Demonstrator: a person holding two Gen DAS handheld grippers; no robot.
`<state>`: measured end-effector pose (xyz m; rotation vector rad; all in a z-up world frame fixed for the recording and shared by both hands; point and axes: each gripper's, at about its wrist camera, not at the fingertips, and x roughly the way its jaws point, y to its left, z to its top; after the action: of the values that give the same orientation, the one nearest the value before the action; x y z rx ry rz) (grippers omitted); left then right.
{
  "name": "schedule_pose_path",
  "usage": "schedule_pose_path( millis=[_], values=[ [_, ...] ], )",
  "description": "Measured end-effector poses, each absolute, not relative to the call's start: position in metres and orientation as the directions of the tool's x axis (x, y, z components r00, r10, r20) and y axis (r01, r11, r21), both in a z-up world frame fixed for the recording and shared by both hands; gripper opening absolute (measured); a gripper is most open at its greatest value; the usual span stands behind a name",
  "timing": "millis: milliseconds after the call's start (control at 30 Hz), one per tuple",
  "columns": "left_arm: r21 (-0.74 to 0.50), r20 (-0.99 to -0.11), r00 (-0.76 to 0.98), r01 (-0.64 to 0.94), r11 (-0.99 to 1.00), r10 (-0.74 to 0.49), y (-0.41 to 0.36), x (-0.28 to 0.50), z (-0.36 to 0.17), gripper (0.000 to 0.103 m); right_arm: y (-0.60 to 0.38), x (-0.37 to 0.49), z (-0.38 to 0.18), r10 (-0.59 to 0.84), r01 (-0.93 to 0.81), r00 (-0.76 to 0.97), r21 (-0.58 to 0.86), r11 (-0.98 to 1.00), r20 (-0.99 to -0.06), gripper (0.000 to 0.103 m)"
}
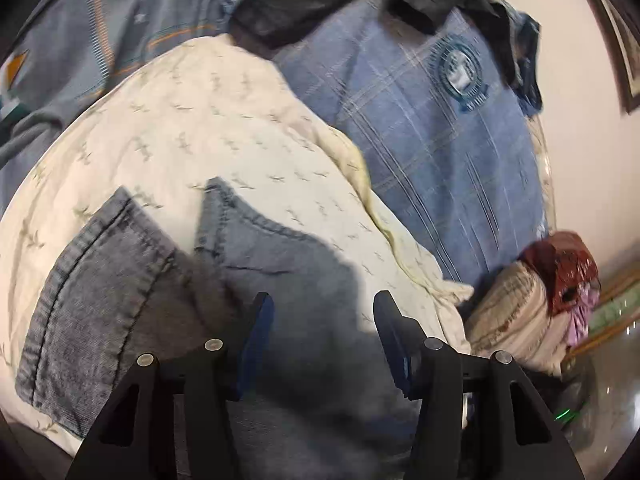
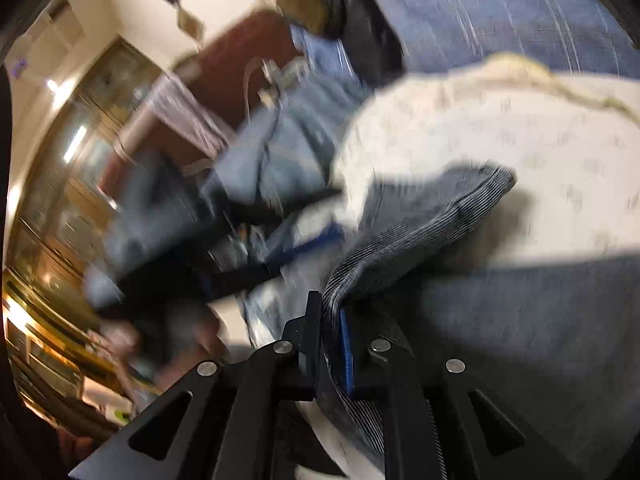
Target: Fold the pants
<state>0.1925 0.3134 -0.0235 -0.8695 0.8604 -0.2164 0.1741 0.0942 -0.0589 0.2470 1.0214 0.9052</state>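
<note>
On the cream sheet (image 1: 224, 132) lie the pants (image 1: 120, 280), hems away from you. Your right gripper (image 2: 330, 312) is clamped on a fold of denim; your left gripper (image 1: 324, 312) stands apart above the cloth, holding nothing. Pull with the right alone and the leg may drag askew, or the thin pinch could slip free.

No readable text, number or brand shows in either view. The round teal emblem (image 1: 460, 72) on the blue plaid cloth (image 1: 432, 152) is too blurred to read.
</note>
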Motion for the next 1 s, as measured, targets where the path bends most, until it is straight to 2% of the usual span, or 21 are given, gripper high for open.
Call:
schedule_pose_path(
  millis=[67, 133, 167, 233, 400, 467, 500, 533, 600, 700, 733, 833, 900, 967, 1000],
  values=[
    [-0.698, -0.604, 0.624, -0.113, 0.707, -0.496, 0.302, 0.202, -0.012, 0.052, 0.097, 0.17, -0.078, 0.703, -0.511, 0.207, 0.538, 0.67, -0.68, 0.01],
    [-0.587, -0.681, 0.579, -0.065, 0.807, -0.449, 0.281, 0.214, -0.003, 0.053, 0.09, 0.167, -0.091, 0.708, -0.459, 0.211, 0.571, 0.68, -0.673, 0.028],
    [-0.533, -0.717, 0.551, -0.037, 0.845, -0.428, 0.268, 0.221, -0.003, 0.053, 0.085, 0.166, -0.093, 0.727, -0.44, 0.223, 0.598, 0.67, -0.65, 0.034],
    [-0.449, -0.782, 0.469, 0.036, 0.893, -0.411, 0.24, 0.239, -0.012, 0.051, 0.066, 0.158, -0.093, 0.753, -0.4, 0.266, 0.642, 0.654, -0.602, 0.053],
    [-0.259, -0.877, 0.401, 0.067, 0.964, -0.263, 0.2, 0.263, -0.044, 0.051, 0.053, 0.15, -0.101, 0.723, -0.396, 0.29, 0.609, 0.688, -0.627, 0.054],
    [-0.147, -0.891, 0.424, 0.067, 0.987, -0.161, 0.189, 0.263, -0.058, 0.041, 0.05, 0.15, -0.108, 0.742, -0.383, 0.28, 0.638, 0.668, -0.61, 0.054],
    [-0.088, -0.891, 0.44, 0.072, 0.994, -0.111, 0.187, 0.263, -0.064, 0.023, 0.049, 0.151, -0.111, 0.744, -0.374, 0.279, 0.645, 0.666, -0.607, 0.054],
    [-0.07, -0.893, 0.44, 0.068, 0.995, -0.093, 0.188, 0.263, -0.067, 0.015, 0.05, 0.152, -0.113, 0.742, -0.371, 0.278, 0.644, 0.668, -0.61, 0.054],
    [-0.182, -0.866, 0.47, 0.025, 0.983, -0.172, 0.205, 0.257, -0.058, 0.01, 0.055, 0.152, -0.113, 0.744, -0.382, 0.275, 0.641, 0.666, -0.609, 0.054],
    [-0.421, -0.703, 0.658, -0.078, 0.904, -0.271, 0.26, 0.216, -0.019, 0.01, 0.058, 0.15, -0.104, 0.749, -0.417, 0.279, 0.626, 0.659, -0.601, 0.054],
    [-0.505, -0.635, 0.722, -0.121, 0.854, -0.273, 0.283, 0.195, -0.008, 0.01, 0.059, 0.146, -0.101, 0.743, -0.43, 0.284, 0.613, 0.664, -0.606, 0.054],
    [-0.652, -0.527, 0.82, -0.223, 0.724, -0.222, 0.325, 0.143, -0.011, 0.01, 0.067, 0.145, -0.099, 0.733, -0.454, 0.285, 0.586, 0.671, -0.618, 0.053],
    [-0.7, -0.528, 0.831, -0.311, 0.643, -0.173, 0.345, 0.114, -0.03, 0.009, 0.073, 0.146, -0.104, 0.731, -0.452, 0.258, 0.59, 0.669, -0.631, 0.048],
    [-0.7, -0.581, 0.803, -0.411, 0.585, -0.131, 0.358, 0.095, -0.05, 0.009, 0.079, 0.144, -0.109, 0.706, -0.454, 0.255, 0.563, 0.691, -0.661, 0.036],
    [-0.702, -0.602, 0.788, -0.446, 0.555, -0.127, 0.362, 0.088, -0.057, 0.009, 0.083, 0.143, -0.11, 0.682, -0.456, 0.264, 0.535, 0.711, -0.682, 0.023]
  ],
)
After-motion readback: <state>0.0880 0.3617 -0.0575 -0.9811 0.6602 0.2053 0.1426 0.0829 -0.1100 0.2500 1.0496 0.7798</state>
